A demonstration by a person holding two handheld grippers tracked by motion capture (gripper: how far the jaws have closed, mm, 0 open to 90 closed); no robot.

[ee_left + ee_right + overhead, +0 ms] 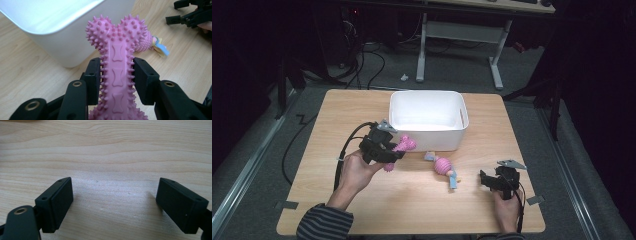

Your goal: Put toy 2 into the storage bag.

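Your left claw [117, 82] is clamped on the shaft of a pink bone toy [117, 50]: rubbery, knobbed ends covered in small spikes, little bone shapes embossed down the flat middle. No readable writing on it. You hold it above the desk [362, 200], just beside the white bin [428, 120]. A second pink spiky toy [443, 165] lies on the desk between your hands. Your right claw [113, 202] stands apart, nothing between its pads.
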